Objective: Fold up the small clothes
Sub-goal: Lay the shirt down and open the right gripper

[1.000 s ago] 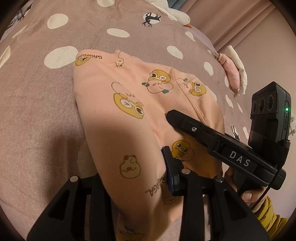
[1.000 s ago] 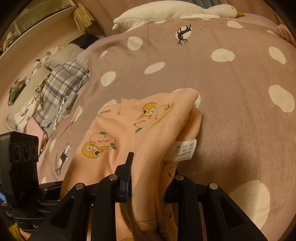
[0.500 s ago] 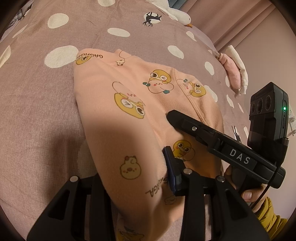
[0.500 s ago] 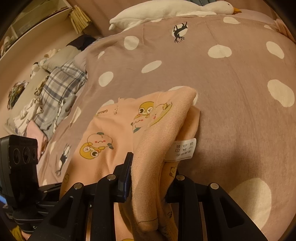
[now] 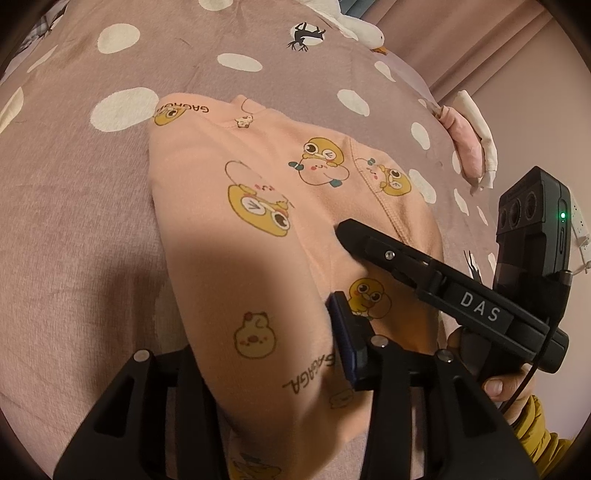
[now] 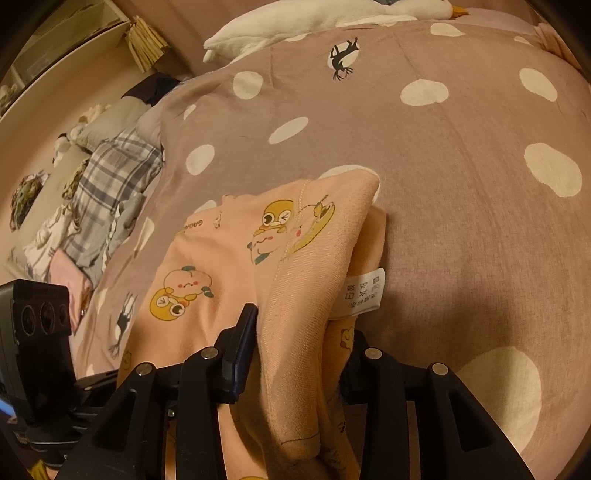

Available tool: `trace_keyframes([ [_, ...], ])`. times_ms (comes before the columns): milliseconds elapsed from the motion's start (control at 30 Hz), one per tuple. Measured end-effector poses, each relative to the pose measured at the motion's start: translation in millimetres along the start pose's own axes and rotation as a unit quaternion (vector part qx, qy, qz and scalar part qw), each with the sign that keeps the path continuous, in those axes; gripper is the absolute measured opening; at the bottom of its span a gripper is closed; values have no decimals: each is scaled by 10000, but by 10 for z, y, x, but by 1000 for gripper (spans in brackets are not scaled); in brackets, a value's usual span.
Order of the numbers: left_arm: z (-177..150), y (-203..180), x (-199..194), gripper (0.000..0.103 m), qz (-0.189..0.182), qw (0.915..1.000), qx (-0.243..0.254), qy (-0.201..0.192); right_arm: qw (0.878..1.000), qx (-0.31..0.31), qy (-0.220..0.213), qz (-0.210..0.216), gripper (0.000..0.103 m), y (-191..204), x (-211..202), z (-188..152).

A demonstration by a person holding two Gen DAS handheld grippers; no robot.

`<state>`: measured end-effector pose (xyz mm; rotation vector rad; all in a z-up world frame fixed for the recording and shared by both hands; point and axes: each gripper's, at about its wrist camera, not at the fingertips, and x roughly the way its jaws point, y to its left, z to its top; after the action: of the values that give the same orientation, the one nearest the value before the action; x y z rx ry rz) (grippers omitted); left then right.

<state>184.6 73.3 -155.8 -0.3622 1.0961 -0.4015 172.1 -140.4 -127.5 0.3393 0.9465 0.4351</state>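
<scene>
A small peach garment (image 5: 280, 229) printed with yellow ducks lies on a mauve polka-dot bed cover (image 5: 74, 229). My left gripper (image 5: 273, 354) is shut on its near left edge, cloth draped between the fingers. My right gripper (image 6: 295, 354) is shut on the near right edge, where a thick fold with a white care label (image 6: 364, 291) hangs over the fingers. The right gripper also shows in the left wrist view (image 5: 436, 277), beside mine, resting on the cloth. The far part of the garment (image 6: 236, 251) lies flat.
A white goose plush (image 6: 314, 18) lies at the head of the bed. A plaid cloth and other clothes (image 6: 103, 192) are piled at the left side. A pink and white bundle (image 5: 469, 144) sits at the right bed edge.
Both grippers keep their hold on the garment's near edge. The view has shifted slightly, the garment sitting a little lower in the right wrist view.
</scene>
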Motion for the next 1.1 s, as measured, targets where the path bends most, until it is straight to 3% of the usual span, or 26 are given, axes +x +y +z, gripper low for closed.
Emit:
trace_keyframes([
  [367,-12,-7,-40,51,129,9998,-158,47,9998,180,-13,-71,42,-50,-67,-11],
  [633,-55,5,-138,74,607,9979,-209,-8,9985,541,-29,-104,49,-167,-170,-33],
  [867,-143,126,-308,79,890,9955,-327,-88,9972,652,-132,-333,50,-228,-331,-93],
  [1100,-319,209,-461,82,1305,9910,-261,-162,9960,70,-571,-681,50,-51,-582,-174],
])
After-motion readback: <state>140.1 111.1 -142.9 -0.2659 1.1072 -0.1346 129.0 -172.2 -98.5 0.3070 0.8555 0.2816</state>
